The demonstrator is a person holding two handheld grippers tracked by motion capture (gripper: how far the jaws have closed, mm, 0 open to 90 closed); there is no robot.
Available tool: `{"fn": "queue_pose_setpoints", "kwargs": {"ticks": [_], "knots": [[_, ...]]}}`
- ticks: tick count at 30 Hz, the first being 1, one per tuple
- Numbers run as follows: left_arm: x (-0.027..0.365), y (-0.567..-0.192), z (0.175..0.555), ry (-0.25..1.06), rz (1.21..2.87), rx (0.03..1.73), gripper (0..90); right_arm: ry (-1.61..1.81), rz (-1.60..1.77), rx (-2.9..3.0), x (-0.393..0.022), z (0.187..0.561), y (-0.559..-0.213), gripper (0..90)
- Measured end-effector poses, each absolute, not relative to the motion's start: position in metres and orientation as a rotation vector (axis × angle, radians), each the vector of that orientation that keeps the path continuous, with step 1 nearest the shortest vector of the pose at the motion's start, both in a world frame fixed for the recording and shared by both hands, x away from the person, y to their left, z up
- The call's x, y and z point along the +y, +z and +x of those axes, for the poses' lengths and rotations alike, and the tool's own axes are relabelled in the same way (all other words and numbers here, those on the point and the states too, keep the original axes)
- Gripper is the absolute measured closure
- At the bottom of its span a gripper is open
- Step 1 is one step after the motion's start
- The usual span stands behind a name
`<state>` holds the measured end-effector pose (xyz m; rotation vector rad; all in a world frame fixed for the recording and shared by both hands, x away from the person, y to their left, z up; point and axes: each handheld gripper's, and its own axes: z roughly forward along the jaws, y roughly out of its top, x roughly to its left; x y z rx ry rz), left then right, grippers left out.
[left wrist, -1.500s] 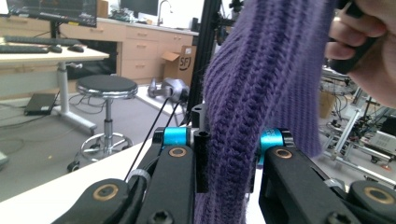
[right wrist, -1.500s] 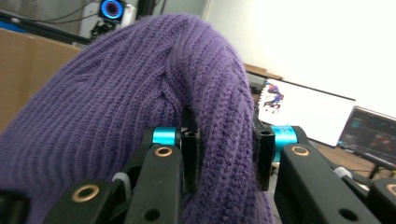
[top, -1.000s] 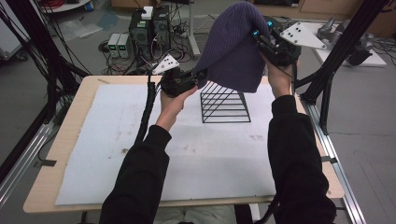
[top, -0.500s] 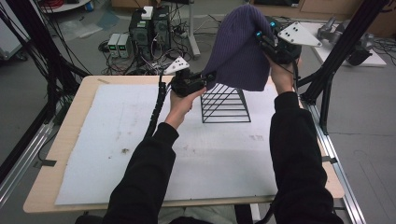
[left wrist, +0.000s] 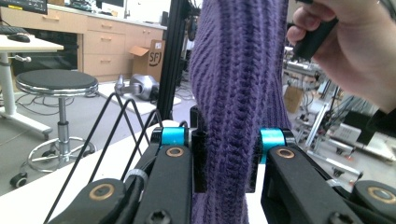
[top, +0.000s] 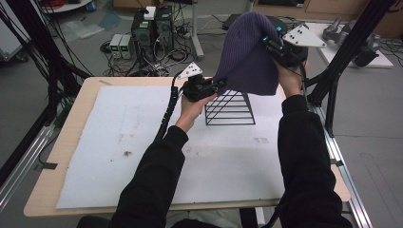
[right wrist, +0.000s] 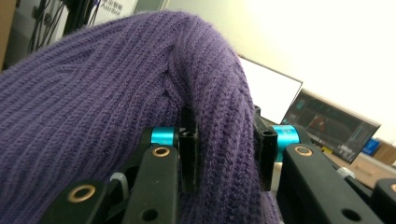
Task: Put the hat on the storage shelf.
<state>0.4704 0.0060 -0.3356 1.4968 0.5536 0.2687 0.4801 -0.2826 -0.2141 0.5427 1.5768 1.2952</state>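
Note:
A purple knit beanie hangs in the air above a black wire rack that stands on the white mat. My left gripper is shut on the beanie's lower left edge, just above the rack's left top. In the left gripper view the knit is pinched between the two black jaws of my left gripper, with the rack's wires at the left. My right gripper is shut on the beanie's upper right side, held higher. A fold of the beanie sits clamped in my right gripper.
The white mat covers a wooden table. Black frame posts rise at the right, and power boxes with cables lie on the floor behind. A stool stands off to one side.
Both hands have carried the beanie down and a little to the right, so its lower edge now hangs closer over the wire rack. Both grips are unchanged.

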Motion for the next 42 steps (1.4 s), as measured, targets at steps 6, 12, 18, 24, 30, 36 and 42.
{"fn": "queue_pose_setpoints", "kwargs": {"ticks": [6,12,18,24,30,36,42], "knots": [[0.005,-0.345,0.470,0.280,1.539,0.557,80.0,1.293,0.656,1.657,-0.282,0.480,-0.216,70.6],[0.006,-0.356,0.470,0.284,1.556,0.571,80.0,1.292,0.690,1.719,-0.280,0.474,-0.216,70.6],[0.006,-0.357,0.468,0.306,1.570,0.570,79.9,1.283,0.704,1.732,-0.275,0.468,-0.213,70.6],[0.007,-0.360,0.464,0.319,1.578,0.573,79.8,1.277,0.708,1.745,-0.269,0.461,-0.209,70.5],[0.008,-0.365,0.460,0.335,1.603,0.578,79.8,1.255,0.719,1.690,-0.263,0.451,-0.222,70.5],[0.006,-0.377,0.458,0.338,1.636,0.585,79.8,1.283,0.763,1.694,-0.272,0.450,-0.243,69.7],[0.005,-0.391,0.458,0.339,1.679,0.603,79.8,1.308,0.791,1.718,-0.277,0.449,-0.264,69.8]]}}
